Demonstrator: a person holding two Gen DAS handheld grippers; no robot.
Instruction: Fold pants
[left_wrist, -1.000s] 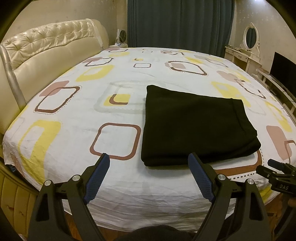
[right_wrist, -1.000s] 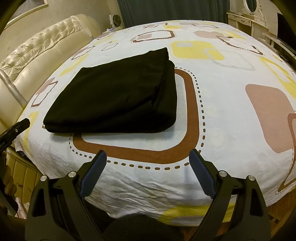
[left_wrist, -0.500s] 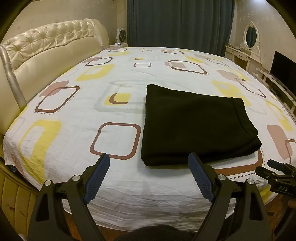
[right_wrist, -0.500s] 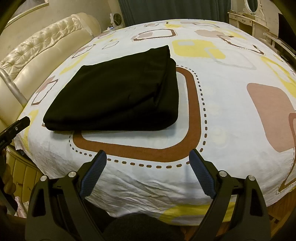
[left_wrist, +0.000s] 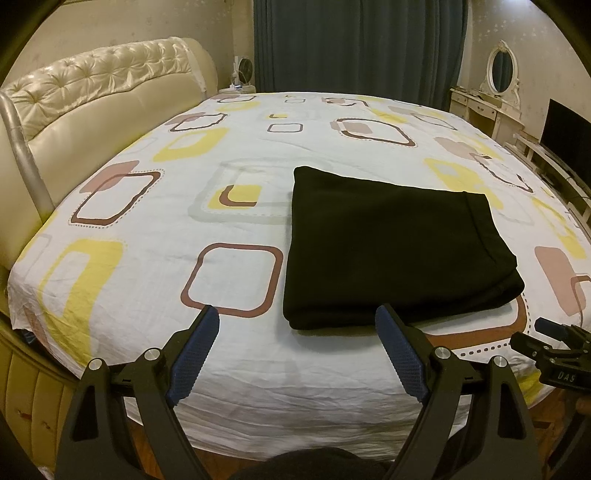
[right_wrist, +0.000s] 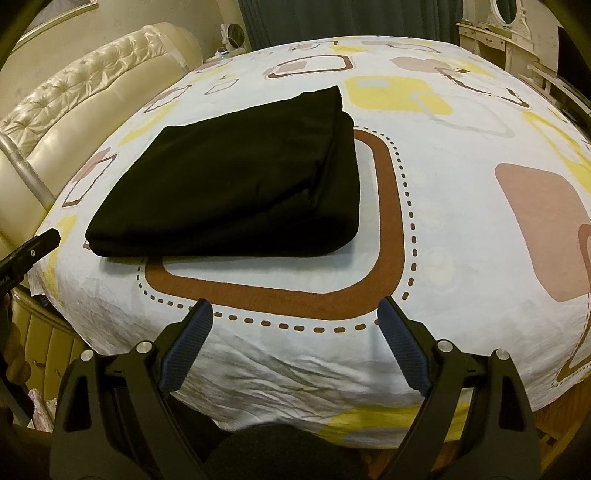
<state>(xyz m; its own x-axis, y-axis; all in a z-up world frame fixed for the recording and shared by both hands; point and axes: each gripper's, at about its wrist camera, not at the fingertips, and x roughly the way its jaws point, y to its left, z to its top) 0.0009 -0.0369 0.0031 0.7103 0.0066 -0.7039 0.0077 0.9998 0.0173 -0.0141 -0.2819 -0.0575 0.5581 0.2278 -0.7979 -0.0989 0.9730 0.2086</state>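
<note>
Black pants (left_wrist: 391, 243) lie folded into a flat rectangle on the bed's patterned sheet (left_wrist: 155, 280), near its front edge; they also show in the right wrist view (right_wrist: 240, 181). My left gripper (left_wrist: 297, 314) is open and empty, held off the bed's front edge, just short of the pants' near edge. My right gripper (right_wrist: 295, 306) is open and empty, also off the front edge, a little back from the pants. The right gripper's tip shows at the right of the left wrist view (left_wrist: 554, 339).
A cream tufted headboard (left_wrist: 92, 99) stands along the left. Dark curtains (left_wrist: 354, 44) hang behind the bed. A white dressing table with an oval mirror (left_wrist: 495, 96) and a dark screen (left_wrist: 569, 129) stand at the right.
Both grippers have drawn slightly back from the bed, still open. The pants lie unmoved.
</note>
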